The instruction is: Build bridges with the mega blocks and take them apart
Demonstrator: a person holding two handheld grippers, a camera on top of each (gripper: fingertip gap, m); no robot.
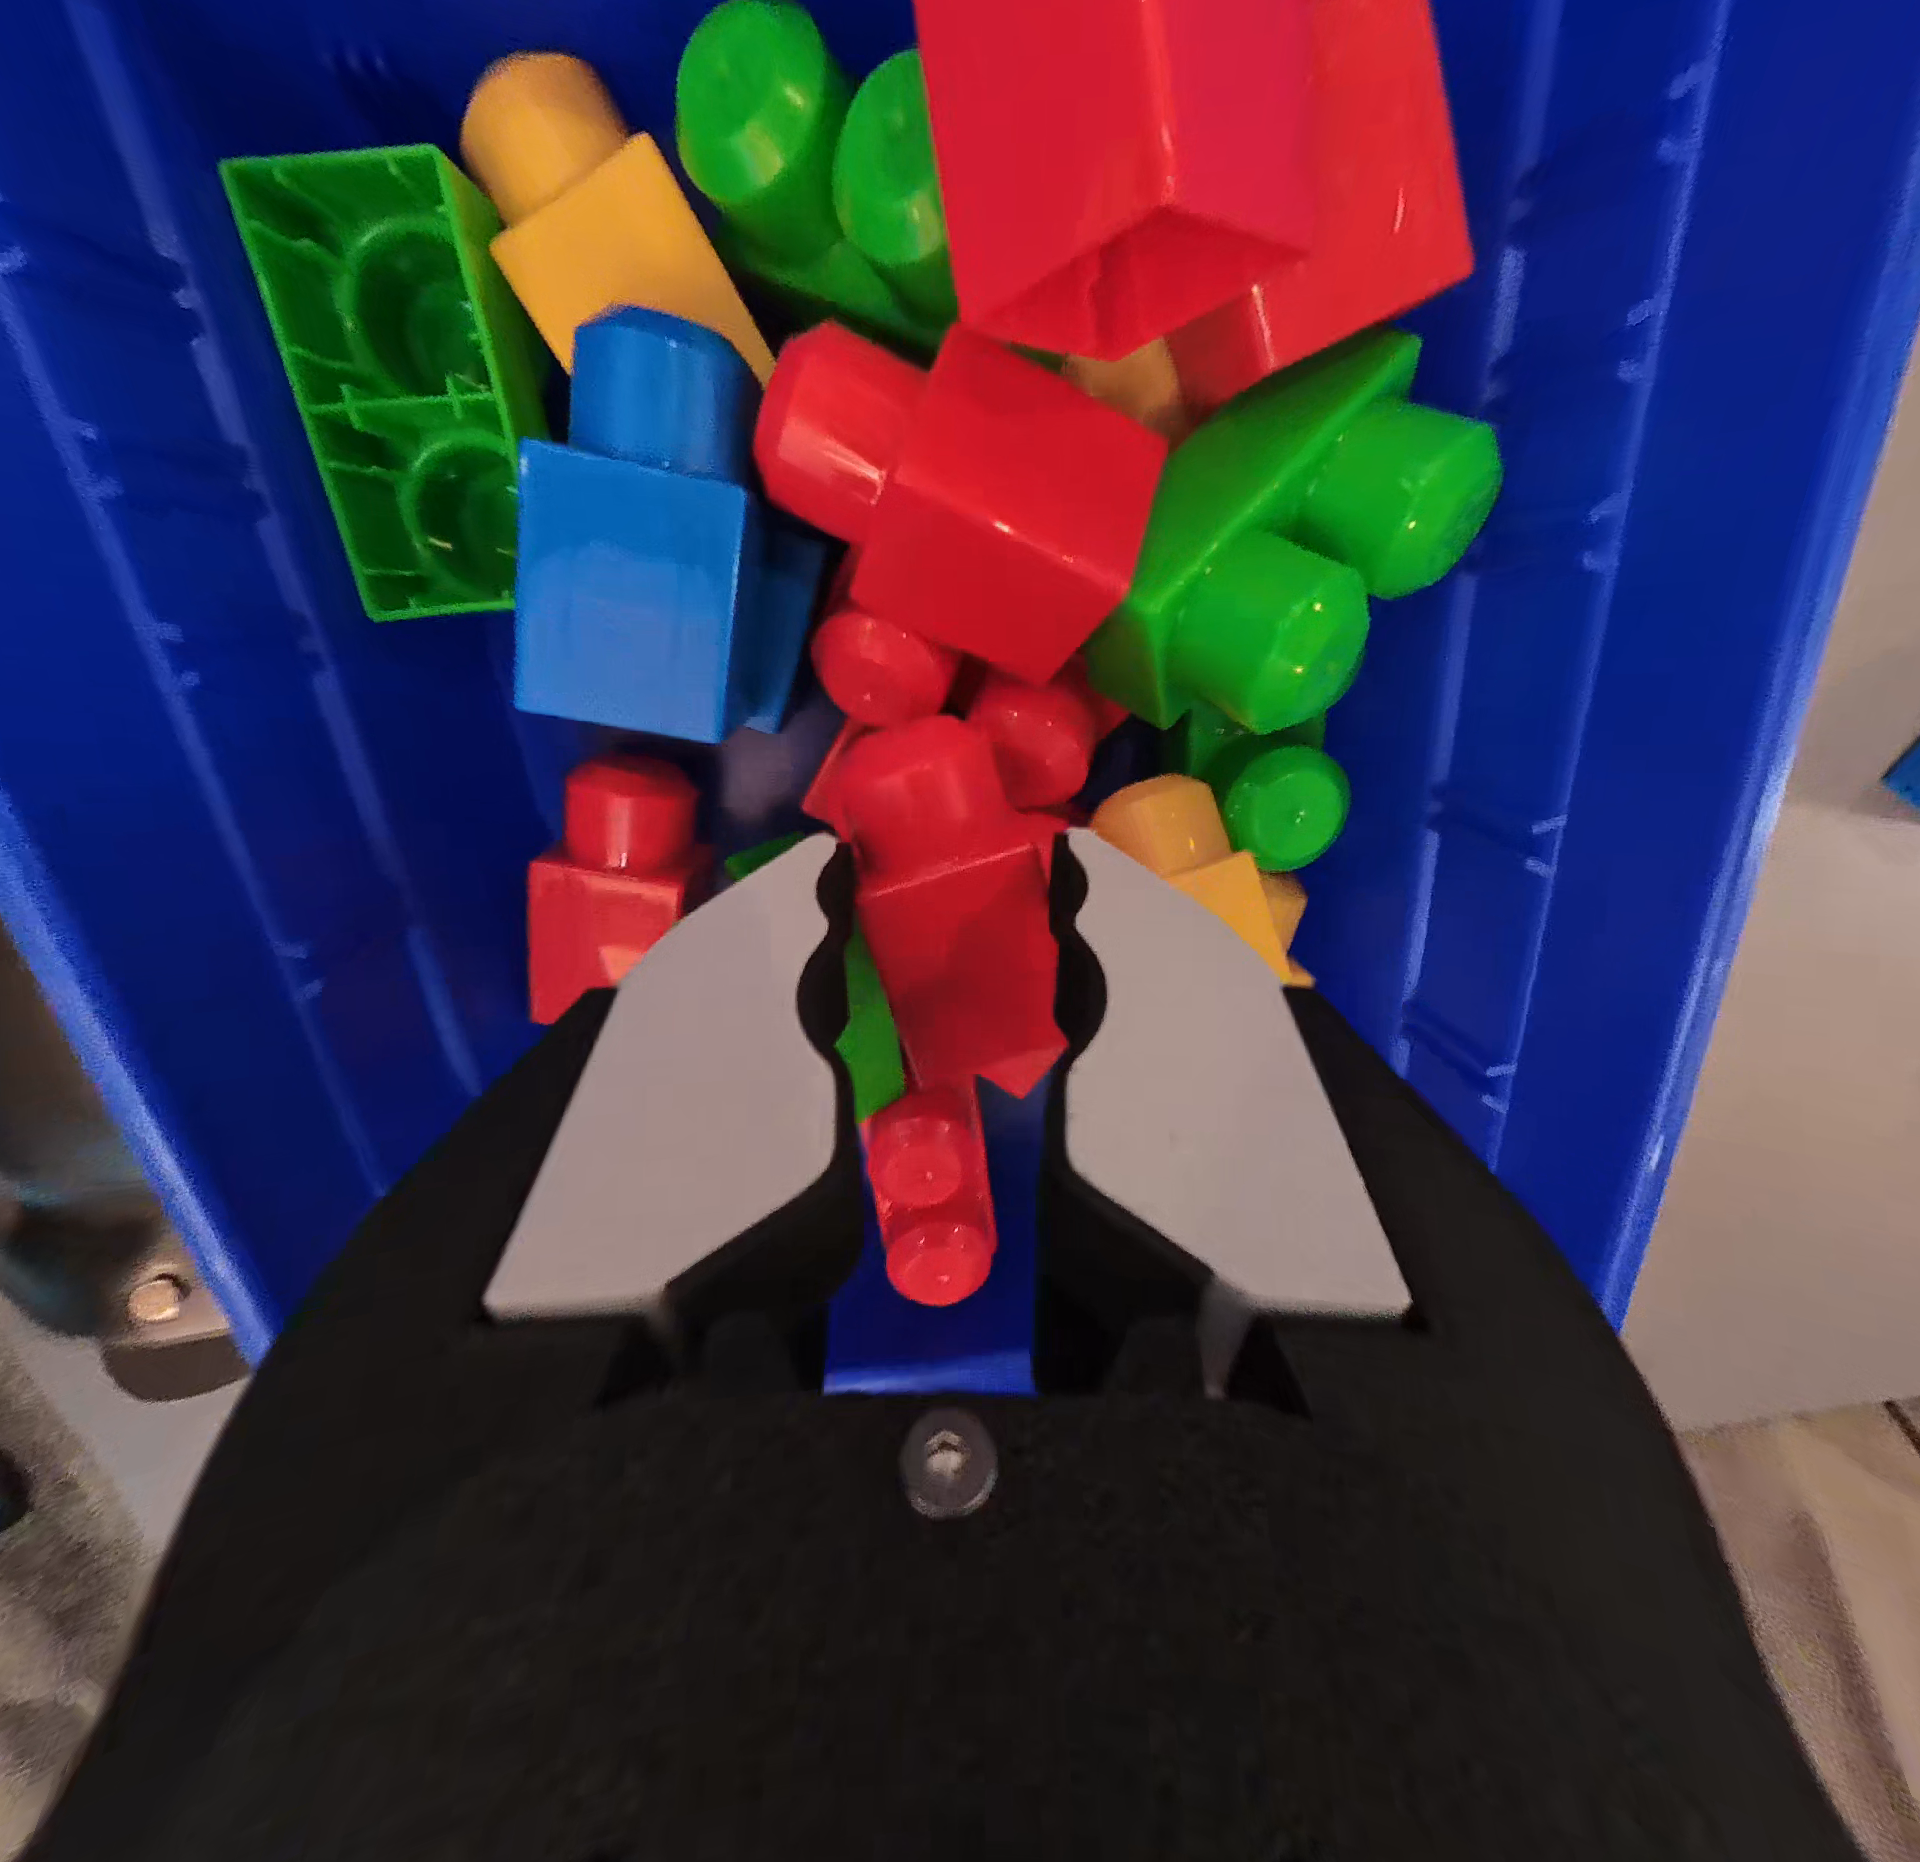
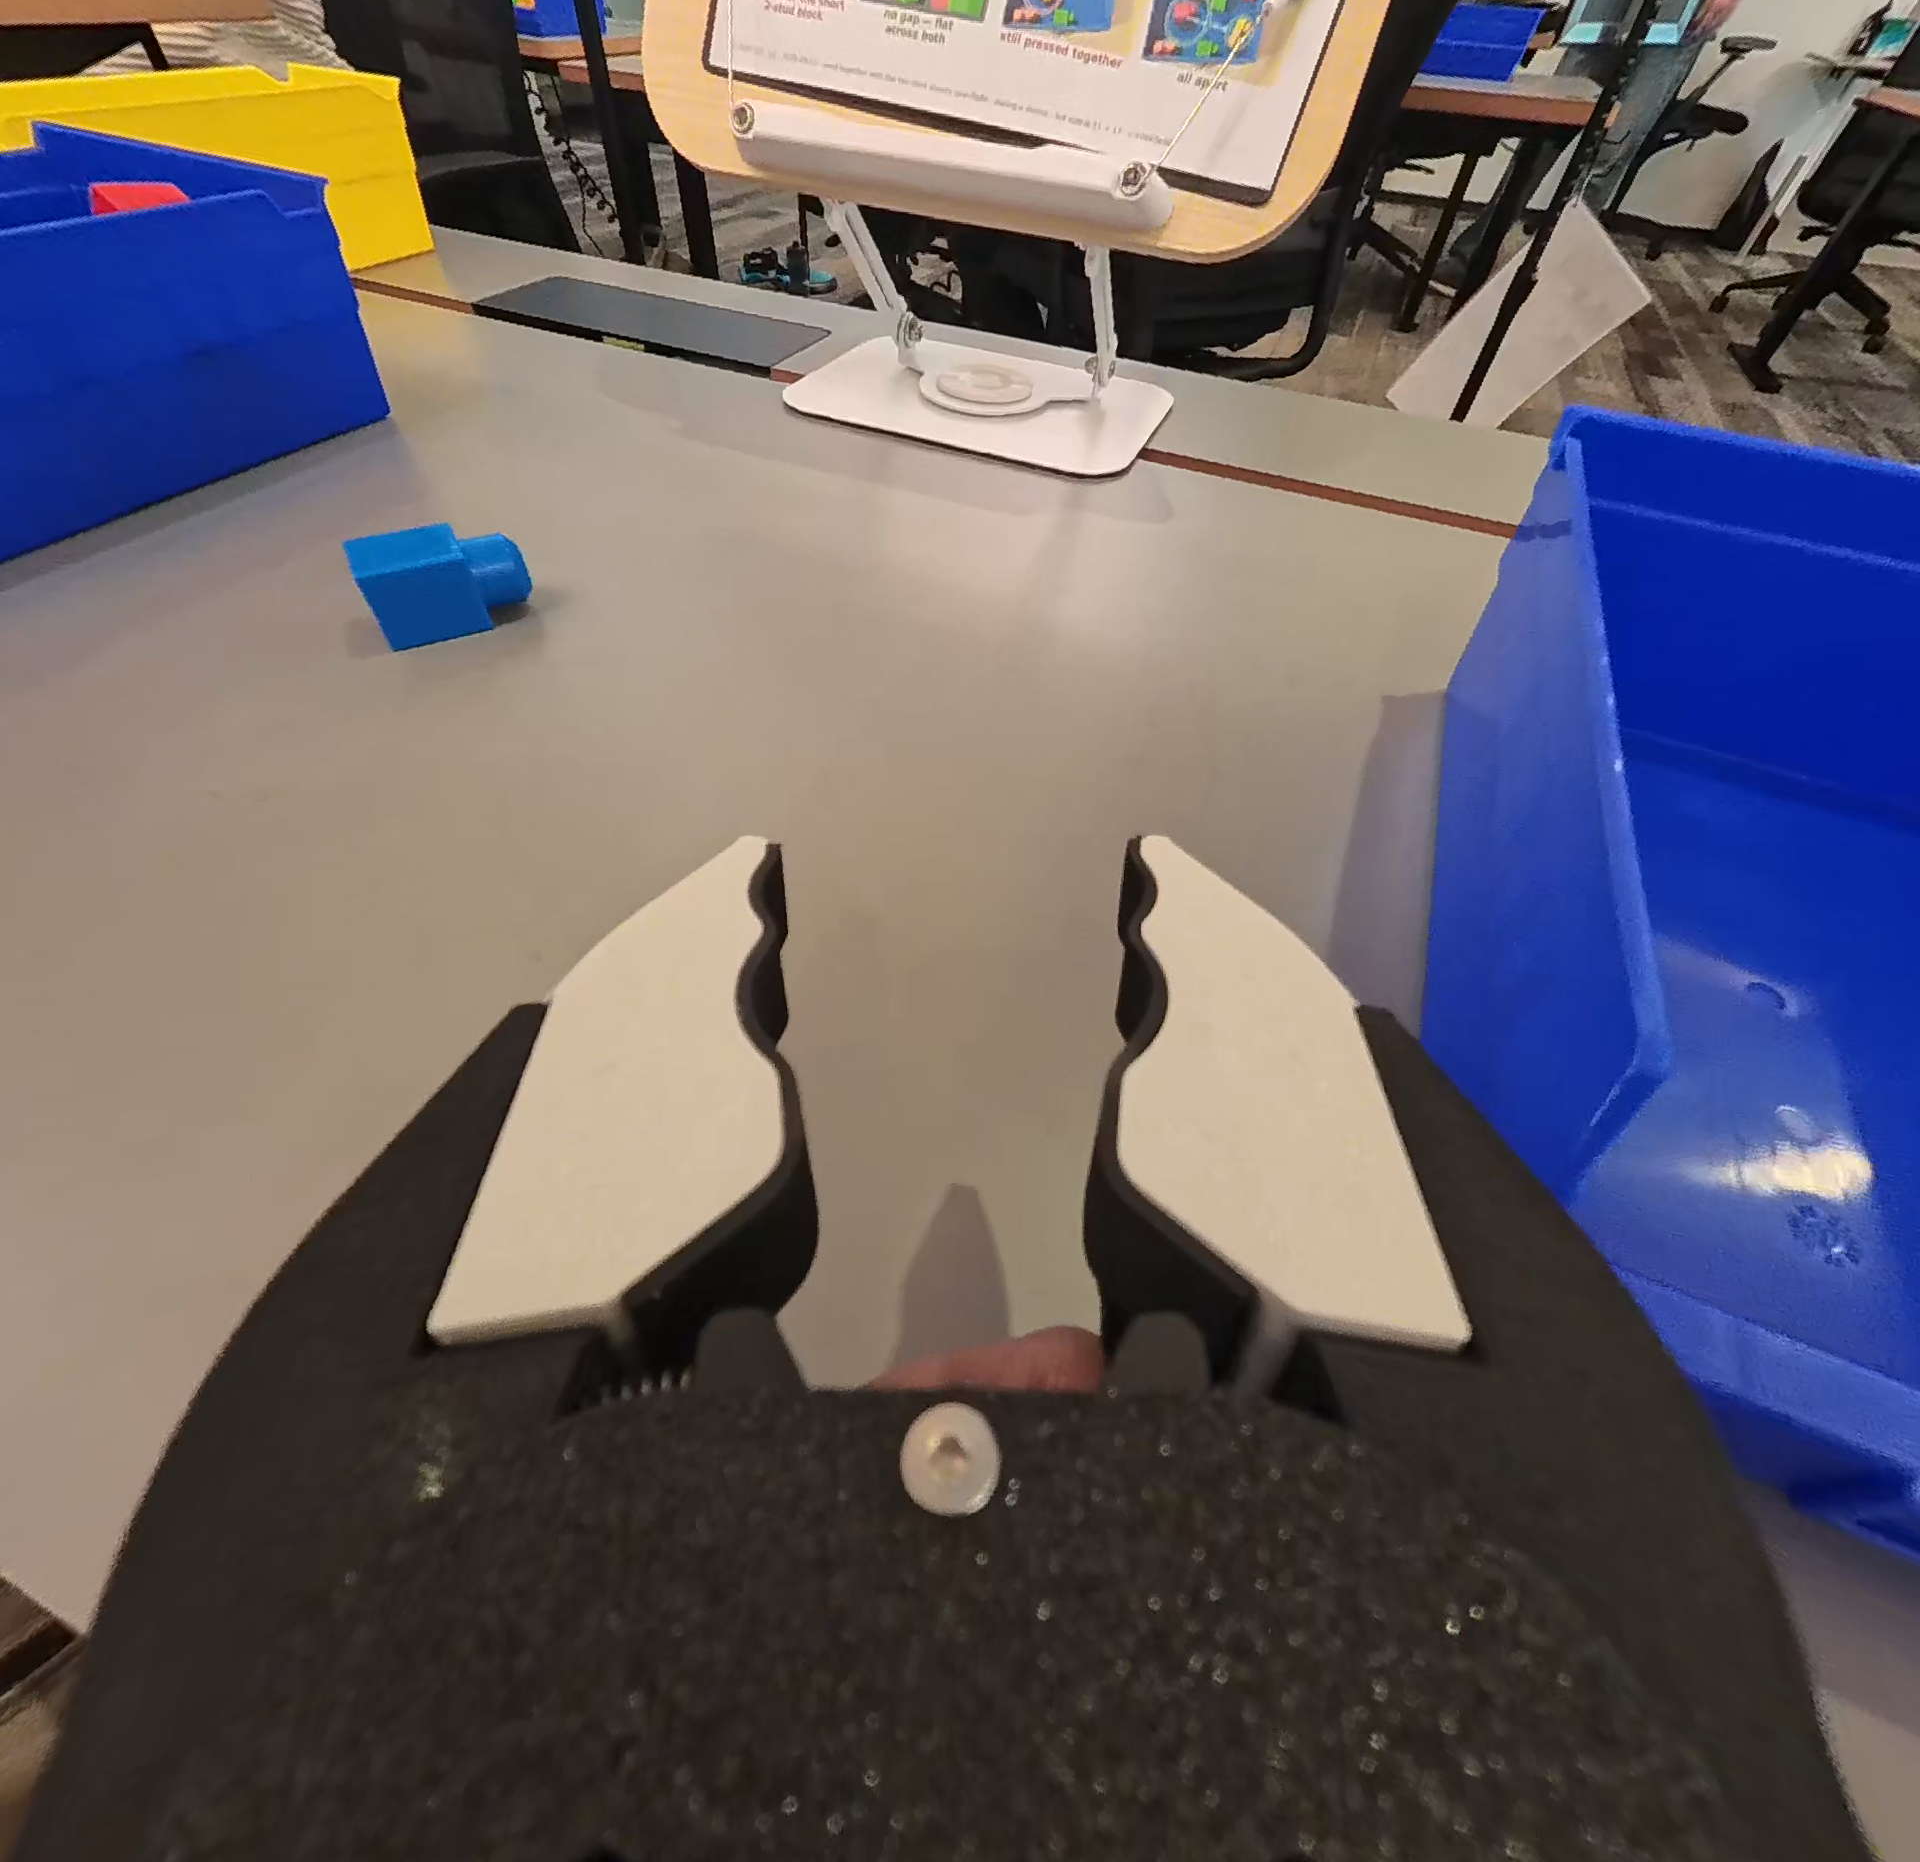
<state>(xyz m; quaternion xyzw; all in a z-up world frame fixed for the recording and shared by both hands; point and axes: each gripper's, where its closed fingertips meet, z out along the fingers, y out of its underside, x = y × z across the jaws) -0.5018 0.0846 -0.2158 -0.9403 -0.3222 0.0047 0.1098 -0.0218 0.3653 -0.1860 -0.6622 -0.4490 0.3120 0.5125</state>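
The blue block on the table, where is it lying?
In the right wrist view, the blue block lies on its side on the grey table, far left, just in front of the blue bin and well ahead of the open right gripper.

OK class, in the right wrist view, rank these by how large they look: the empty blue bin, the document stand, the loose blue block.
1. empty blue bin, though nearness inflates it
2. document stand
3. loose blue block
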